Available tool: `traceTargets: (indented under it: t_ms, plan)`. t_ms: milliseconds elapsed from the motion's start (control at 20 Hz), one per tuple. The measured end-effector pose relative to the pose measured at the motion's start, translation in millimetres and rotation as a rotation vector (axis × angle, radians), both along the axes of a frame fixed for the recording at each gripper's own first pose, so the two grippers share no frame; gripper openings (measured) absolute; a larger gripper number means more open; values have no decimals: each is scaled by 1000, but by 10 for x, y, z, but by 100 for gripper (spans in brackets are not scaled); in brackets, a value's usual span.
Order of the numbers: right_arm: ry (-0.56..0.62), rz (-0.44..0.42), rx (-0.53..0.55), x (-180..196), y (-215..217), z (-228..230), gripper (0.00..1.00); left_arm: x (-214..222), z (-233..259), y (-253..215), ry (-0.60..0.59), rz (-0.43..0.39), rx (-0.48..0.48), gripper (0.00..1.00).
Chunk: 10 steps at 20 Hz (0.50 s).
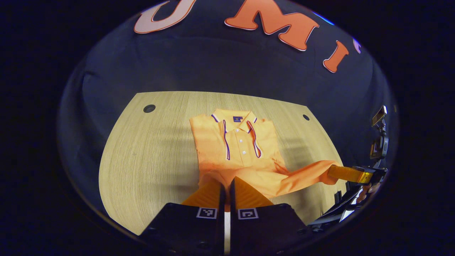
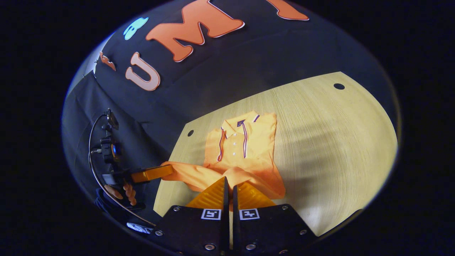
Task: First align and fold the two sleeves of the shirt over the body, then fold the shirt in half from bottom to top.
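An orange polo shirt (image 1: 241, 142) lies collar-away on the wooden table (image 1: 149, 160), its sleeves folded in over the body. My left gripper (image 1: 227, 182) is shut on the shirt's bottom hem, which bunches up at its fingertips. Off to the right in the left gripper view, my right gripper (image 1: 336, 172) pinches the other end of the hem and holds it stretched above the table. In the right gripper view the shirt (image 2: 245, 149) rises from the table to my right gripper (image 2: 229, 179), which is shut on it. My left gripper (image 2: 170, 170) grips the hem's far corner at the left.
The table (image 2: 337, 142) has round holes near its far corners (image 1: 149, 108) (image 1: 306, 117) (image 2: 339, 86). Black cloth walls stand close behind it. A hand (image 2: 124, 192) holds the left gripper beyond the table's left edge, with a cable looping above it.
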State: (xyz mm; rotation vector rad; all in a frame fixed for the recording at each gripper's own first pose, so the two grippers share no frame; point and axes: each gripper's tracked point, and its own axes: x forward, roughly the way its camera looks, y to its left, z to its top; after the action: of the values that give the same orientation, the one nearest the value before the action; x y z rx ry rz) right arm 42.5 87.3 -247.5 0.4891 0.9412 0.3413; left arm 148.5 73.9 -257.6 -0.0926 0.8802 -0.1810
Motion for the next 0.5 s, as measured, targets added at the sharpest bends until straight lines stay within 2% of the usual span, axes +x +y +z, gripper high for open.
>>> traceTargets:
  t_ms: [100, 150, 500]
  plan:
    - [16, -17, -18, 201, 15, -72, 5, 195, -34, 64, -5, 6, 4, 7]
    - [28, -26, -27, 276, 15, -118, 5, 296, -71, 107, -3, -1, 12, 2]
    - [35, -58, -69, 977, 88, -306, 5, 1010, -233, 218, 26, -19, -7, 2]
